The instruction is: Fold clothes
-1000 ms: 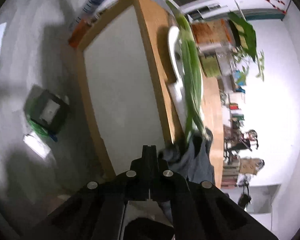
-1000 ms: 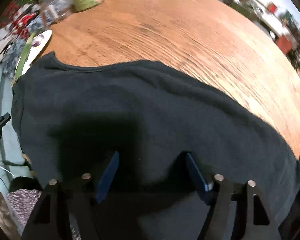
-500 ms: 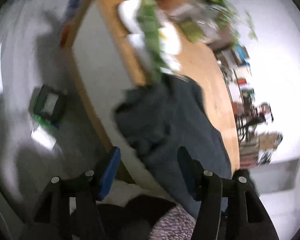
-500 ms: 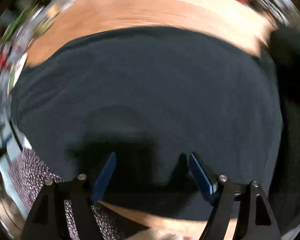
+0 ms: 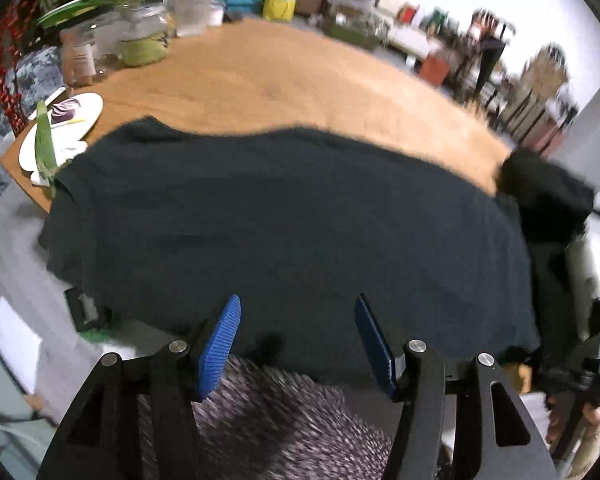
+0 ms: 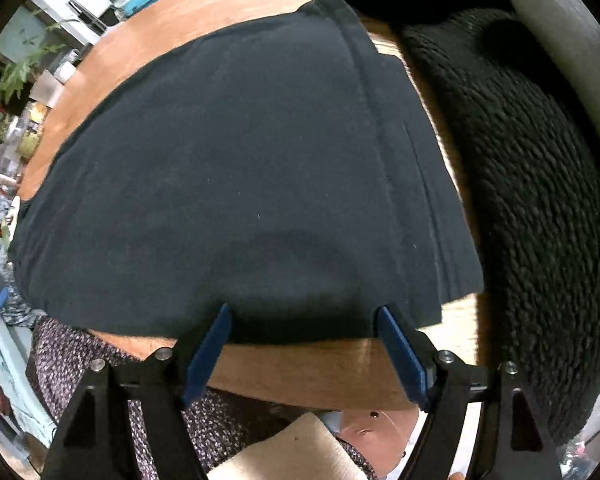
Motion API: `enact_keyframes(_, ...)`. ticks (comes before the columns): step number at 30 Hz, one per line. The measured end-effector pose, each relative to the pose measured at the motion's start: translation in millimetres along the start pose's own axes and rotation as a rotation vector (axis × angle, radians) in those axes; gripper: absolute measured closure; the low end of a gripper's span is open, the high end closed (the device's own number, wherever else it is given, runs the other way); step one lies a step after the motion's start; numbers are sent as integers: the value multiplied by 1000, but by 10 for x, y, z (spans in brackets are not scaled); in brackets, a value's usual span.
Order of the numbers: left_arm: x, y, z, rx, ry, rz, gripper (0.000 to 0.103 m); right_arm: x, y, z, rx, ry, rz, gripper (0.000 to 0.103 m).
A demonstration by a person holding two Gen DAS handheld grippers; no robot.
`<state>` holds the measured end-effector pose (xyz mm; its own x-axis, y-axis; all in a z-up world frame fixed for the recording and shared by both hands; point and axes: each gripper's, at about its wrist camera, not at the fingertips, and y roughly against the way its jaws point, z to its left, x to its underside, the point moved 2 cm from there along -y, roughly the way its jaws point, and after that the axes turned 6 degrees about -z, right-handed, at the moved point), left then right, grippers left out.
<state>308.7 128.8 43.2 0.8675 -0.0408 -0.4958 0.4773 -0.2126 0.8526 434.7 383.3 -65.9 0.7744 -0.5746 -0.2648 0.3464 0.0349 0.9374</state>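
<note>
A dark T-shirt (image 5: 284, 220) lies spread flat on the wooden table (image 5: 284, 80), its left sleeve hanging over the table's left edge. It also fills the right wrist view (image 6: 236, 168), with its hem near the table's front edge. My left gripper (image 5: 298, 312) is open and empty, just above the shirt's near edge. My right gripper (image 6: 304, 316) is open and empty over the shirt's near right corner.
A black knitted garment (image 6: 520, 184) lies to the right of the shirt, also seen in the left wrist view (image 5: 548, 196). A white plate (image 5: 60, 128), jars (image 5: 140, 40) and plants stand at the table's far left. My patterned clothing (image 5: 284, 420) is below the grippers.
My left gripper has opened, let go of the shirt's sleeve and swung from the table's left side to face across the shirt. My right gripper has moved right toward the shirt's corner.
</note>
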Motion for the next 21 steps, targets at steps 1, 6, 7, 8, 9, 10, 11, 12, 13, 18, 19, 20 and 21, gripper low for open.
enact_keyframes(1, 33, -2, -102, -24, -28, 5, 42, 20, 15, -39, -41, -13, -21, 20)
enact_keyframes(6, 166, 117, -618, -81, -192, -39, 42, 76, 70, -212, -26, -60, -62, 26)
enact_keyframes(7, 176, 160, -704, -86, -217, -51, 42, 87, 81, -247, -20, -69, -69, 27)
enact_keyframes(8, 181, 205, -783, -93, -237, -61, 42, 98, 92, -282, -15, -78, -77, 31)
enact_keyframes(9, 187, 237, -851, -100, -252, -68, 42, 109, 103, -316, -9, -87, -85, 33)
enact_keyframes(10, 192, 243, -892, -109, -261, -69, 42, 120, 114, -351, -4, -96, -92, 35)
enact_keyframes(11, 195, 237, -920, -119, -267, -68, 42, 131, 125, -385, 2, -105, -100, 35)
enact_keyframes(12, 198, 231, -947, -129, -273, -67, 42, 142, 135, -420, 7, -114, -107, 35)
enact_keyframes(13, 199, 224, -975, -138, -283, -66, 42, 153, 146, -455, 13, -124, -115, 36)
enact_keyframes(18, 159, 124, -1107, -149, -326, -46, 42, 165, 126, -564, 38, -158, -115, 41)
enact_keyframes(19, 147, 101, -1132, -151, -332, -45, 42, 149, 118, -560, 38, -158, -119, 42)
enact_keyframes(20, 135, 78, -1161, -154, -339, -45, 42, 129, 107, -553, 37, -157, -124, 43)
enact_keyframes(21, 126, 57, -1190, -153, -347, -44, 42, 108, 96, -545, 36, -156, -129, 44)
